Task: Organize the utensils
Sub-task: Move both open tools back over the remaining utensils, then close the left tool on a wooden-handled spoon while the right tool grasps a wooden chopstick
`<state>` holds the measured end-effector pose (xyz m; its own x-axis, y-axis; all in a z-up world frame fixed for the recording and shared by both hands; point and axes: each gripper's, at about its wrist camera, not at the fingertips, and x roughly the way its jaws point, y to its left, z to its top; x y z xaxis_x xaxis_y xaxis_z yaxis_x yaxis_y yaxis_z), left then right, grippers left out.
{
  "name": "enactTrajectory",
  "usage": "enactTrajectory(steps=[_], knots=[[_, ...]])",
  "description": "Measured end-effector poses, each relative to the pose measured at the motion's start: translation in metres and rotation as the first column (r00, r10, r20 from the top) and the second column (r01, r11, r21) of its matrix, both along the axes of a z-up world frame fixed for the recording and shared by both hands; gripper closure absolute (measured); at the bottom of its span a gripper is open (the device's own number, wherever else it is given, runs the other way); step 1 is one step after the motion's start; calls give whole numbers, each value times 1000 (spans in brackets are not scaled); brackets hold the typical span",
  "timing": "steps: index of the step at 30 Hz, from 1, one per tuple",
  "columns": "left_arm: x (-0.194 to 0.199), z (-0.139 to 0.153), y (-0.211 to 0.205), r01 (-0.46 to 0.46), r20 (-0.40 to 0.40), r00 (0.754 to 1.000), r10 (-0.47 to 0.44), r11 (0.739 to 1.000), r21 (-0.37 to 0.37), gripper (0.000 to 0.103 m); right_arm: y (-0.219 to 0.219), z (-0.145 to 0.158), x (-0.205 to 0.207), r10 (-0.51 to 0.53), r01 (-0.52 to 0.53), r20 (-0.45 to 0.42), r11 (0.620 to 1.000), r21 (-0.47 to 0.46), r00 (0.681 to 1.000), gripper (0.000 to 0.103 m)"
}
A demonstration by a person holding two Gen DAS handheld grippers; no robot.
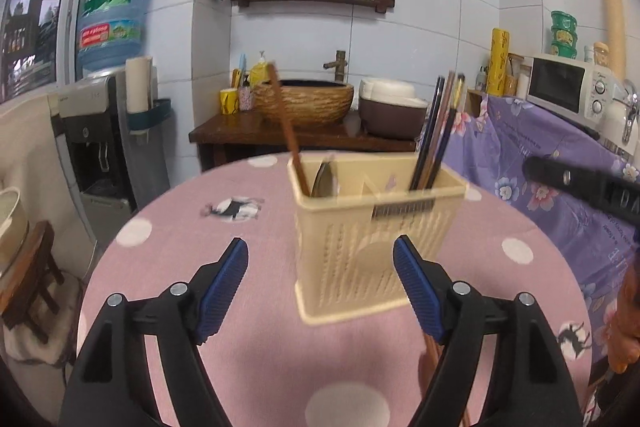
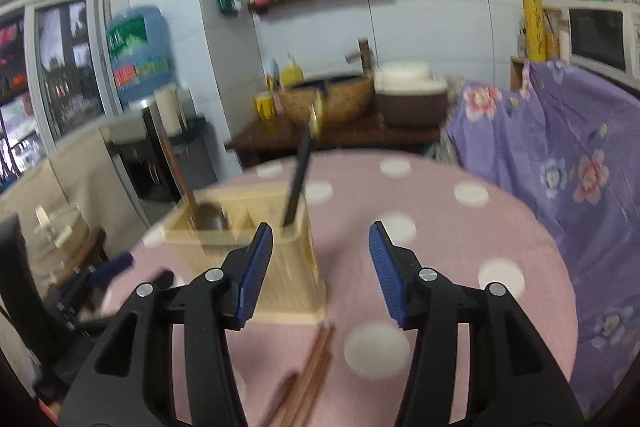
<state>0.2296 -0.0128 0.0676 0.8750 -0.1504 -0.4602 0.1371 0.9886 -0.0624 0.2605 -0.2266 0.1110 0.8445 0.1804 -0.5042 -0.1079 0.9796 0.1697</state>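
Both claws released over the round table, utensil holder upright in front of them.

Round table under a pink cloth with white polka dots (image 1: 472, 239) carries a cream plastic utensil holder with compartments (image 1: 372, 247), near mid-table. Left gripper (image 1: 320, 269): blue-padded jaws spread, nothing between them, holder just ahead. Right gripper (image 2: 320, 253): jaws apart, nothing gripped, its left pad overlapping the holder's right edge in view; contact unclear. Holder's left compartment: long brown wooden stick (image 1: 288, 131) leaning left, plus a metal spoon bowl (image 1: 323, 179). Right compartment: bundle of dark and brown chopsticks (image 1: 438, 135). Loose reddish-brown wooden chopsticks (image 2: 308, 375) lie on the cloth beside the holder's base, blurred.
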Motion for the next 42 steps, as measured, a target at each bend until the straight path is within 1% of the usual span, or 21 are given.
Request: enactTrajectory(steps=[3,5,7,10,13,16,19,24,26,29,30,33,36,38,40,42], knots=[[-14,-21,0,19,-83,996,-19,1000,-7,29,3,-39,-16,-16,9,-118,998,-60,993,52],[-24,-37,-2,27,-132,991,-28,1000,-9,29,9,-70,-29,-10,-11,-214,995,-94,977,52],[-31,-48,-3,25,-163,986,-26,1000,-7,29,15,-94,-40,6,-34,-292,995,-91,956,52],[-37,-60,-2,8,-194,981,-10,1000,-8,29,24,-118,-54,10,-47,-358,994,-97,934,52],[-41,-65,1,-5,-202,979,5,1000,1,29,30,-128,-60,13,-56,-391,994,-99,920,52],[-43,-67,4,-16,-208,978,15,1000,-2,29,33,-131,-62,11,-53,-396,994,-95,918,52],[-44,-69,6,-26,-213,977,22,1000,-12,29,39,-134,-61,10,-65,-411,991,-120,912,52],[-44,-72,4,-16,-227,974,14,1000,-7,29,44,-135,-62,-2,-71,-405,984,-165,914,54],[-44,-73,1,-8,-234,972,7,1000,-3,29,41,-135,-62,6,-80,-406,983,-165,914,56],[-46,-74,-2,14,-249,968,-17,1000,-16,29,28,-134,-64,-34,-50,-395,979,-200,918,62],[-46,-75,-3,23,-256,966,-28,999,-24,29,21,-134,-64,-42,-39,-398,980,-193,916,63],[-45,-76,-12,64,-281,957,-72,997,-39,29,6,-134,-62,-28,-28,-412,991,-128,911,65],[-44,-77,-27,125,-303,943,-138,990,-61,30,-4,-134,-59,-32,-2,-413,997,-80,910,65],[-43,-77,-38,165,-315,934,-171,985,-45,33,-9,-134,-56,-31,14,-414,999,-44,910,65],[-42,-80,-47,187,-329,927,-182,982,-17,40,-15,-134,-52,-38,32,-413,999,-22,910,65],[-41,-83,-51,204,-348,917,-194,979,-8,46,-19,-134,-49,-38,40,-412,999,-4,910,65]])
